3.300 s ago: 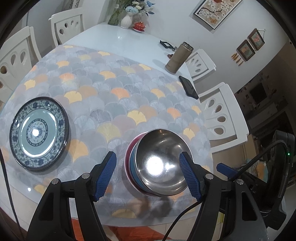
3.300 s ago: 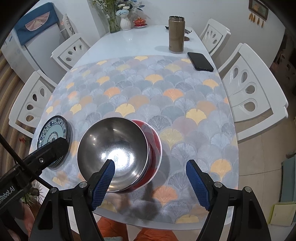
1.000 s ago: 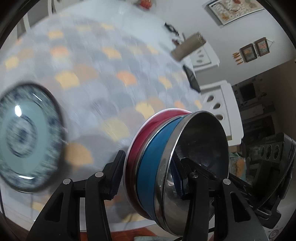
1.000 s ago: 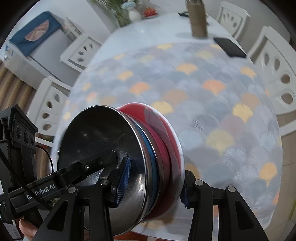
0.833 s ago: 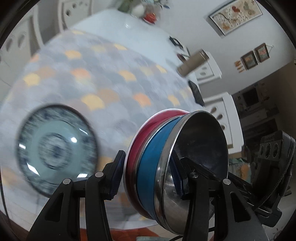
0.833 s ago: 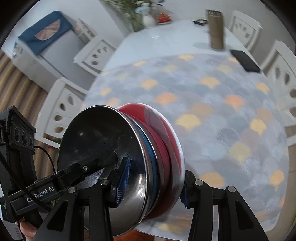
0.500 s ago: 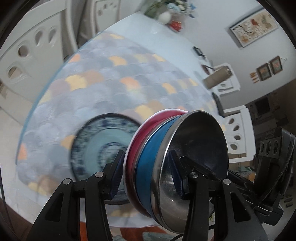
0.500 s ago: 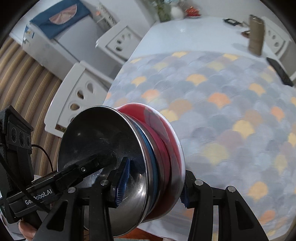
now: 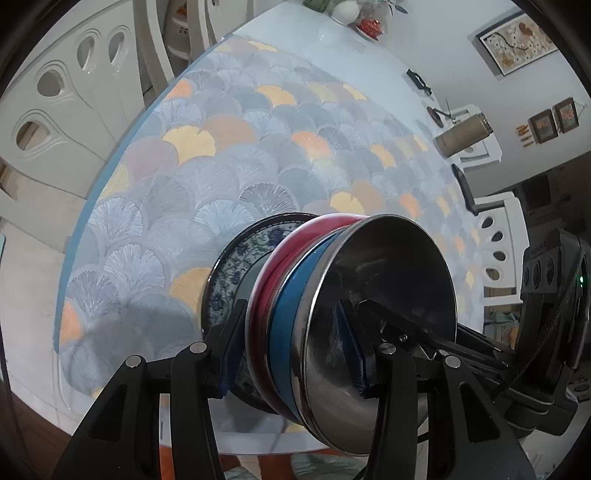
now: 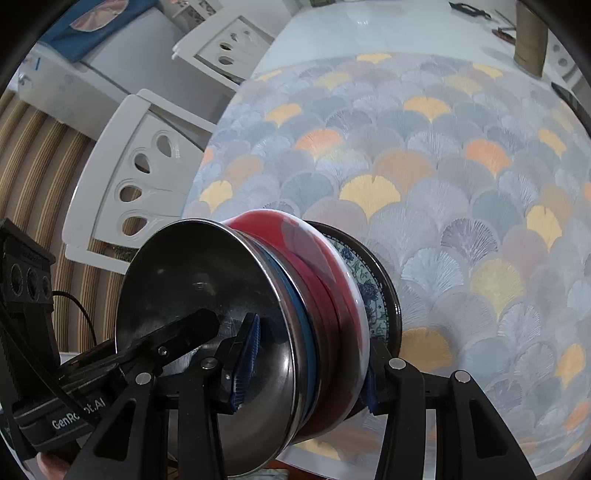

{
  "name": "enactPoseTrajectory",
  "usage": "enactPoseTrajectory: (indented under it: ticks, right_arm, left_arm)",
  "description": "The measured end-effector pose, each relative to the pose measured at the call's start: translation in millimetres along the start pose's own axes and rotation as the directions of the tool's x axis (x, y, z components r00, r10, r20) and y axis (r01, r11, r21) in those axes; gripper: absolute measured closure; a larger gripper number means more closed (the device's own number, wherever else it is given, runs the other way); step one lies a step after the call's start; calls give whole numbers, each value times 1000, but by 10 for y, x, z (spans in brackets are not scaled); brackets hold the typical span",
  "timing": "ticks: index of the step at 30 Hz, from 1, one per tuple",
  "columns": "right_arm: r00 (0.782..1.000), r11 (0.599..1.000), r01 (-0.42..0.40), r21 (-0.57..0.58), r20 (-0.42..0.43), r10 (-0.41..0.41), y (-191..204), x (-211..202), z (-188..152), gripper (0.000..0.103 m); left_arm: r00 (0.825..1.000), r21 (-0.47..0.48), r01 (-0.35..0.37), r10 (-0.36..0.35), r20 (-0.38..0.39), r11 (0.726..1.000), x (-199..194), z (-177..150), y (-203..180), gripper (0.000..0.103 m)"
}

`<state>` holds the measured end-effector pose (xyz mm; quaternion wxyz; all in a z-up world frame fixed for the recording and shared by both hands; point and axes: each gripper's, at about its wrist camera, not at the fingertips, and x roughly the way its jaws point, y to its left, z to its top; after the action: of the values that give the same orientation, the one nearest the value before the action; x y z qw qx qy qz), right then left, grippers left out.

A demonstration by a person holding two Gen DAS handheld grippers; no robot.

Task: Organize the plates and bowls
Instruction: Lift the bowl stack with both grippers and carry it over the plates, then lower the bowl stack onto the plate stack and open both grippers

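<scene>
A nested stack of bowls, steel bowl (image 9: 391,280) inside a blue bowl (image 9: 286,332) inside a red bowl (image 9: 266,295), is gripped from both sides. My left gripper (image 9: 291,354) is shut on its rim. My right gripper (image 10: 306,373) is shut on the opposite rim; the steel bowl (image 10: 195,291) and red bowl (image 10: 332,280) show there. The stack is directly over the blue-patterned plate (image 9: 236,266), also seen in the right wrist view (image 10: 373,280). I cannot tell whether the stack touches the plate.
The table carries a fan-patterned cloth (image 9: 229,155). A brown flask (image 9: 461,134) and a black phone (image 9: 463,188) lie far off. White chairs (image 10: 140,162) stand along the table's edge. A vase and a red dish (image 9: 369,24) sit at the far end.
Both grippers closed on the bowl stack, lifted it and carried it left. The plate has gone from beside the stack to directly behind it.
</scene>
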<state>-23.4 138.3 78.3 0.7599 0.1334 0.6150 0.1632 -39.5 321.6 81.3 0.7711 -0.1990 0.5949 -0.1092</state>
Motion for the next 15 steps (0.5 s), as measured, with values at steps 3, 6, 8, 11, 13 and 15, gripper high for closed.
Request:
enactPoseTrajectory:
  ticks: [3, 6, 8, 11, 13, 15]
  right_arm:
    - [1000, 1000, 2, 25, -11, -2, -21, 56, 11, 57]
    - [1000, 999, 9, 44, -11, -8, -37, 77, 7, 57]
    - [1000, 998, 11, 59, -9, -11, -57, 85, -8, 57]
    - [1000, 998, 10, 67, 7, -11, -72, 62, -22, 57]
    - [1000, 997, 16, 73, 13, -17, -81, 42, -19, 57]
    - [1000, 997, 17, 79, 20, -18, -95, -10, -19, 57]
  left_arm:
    - [1000, 8, 12, -11, -8, 1000, 7, 14, 31, 60]
    - [1000, 17, 22, -21, -13, 1000, 3, 26, 55, 60]
    - [1000, 29, 27, -27, -6, 999, -23, 36, 49, 60]
    - [999, 43, 38, -38, 1, 998, -57, 43, 38, 60]
    - [999, 45, 52, -52, 4, 998, -84, 46, 43, 60]
    - [998, 49, 61, -62, 12, 997, -120, 47, 46, 60]
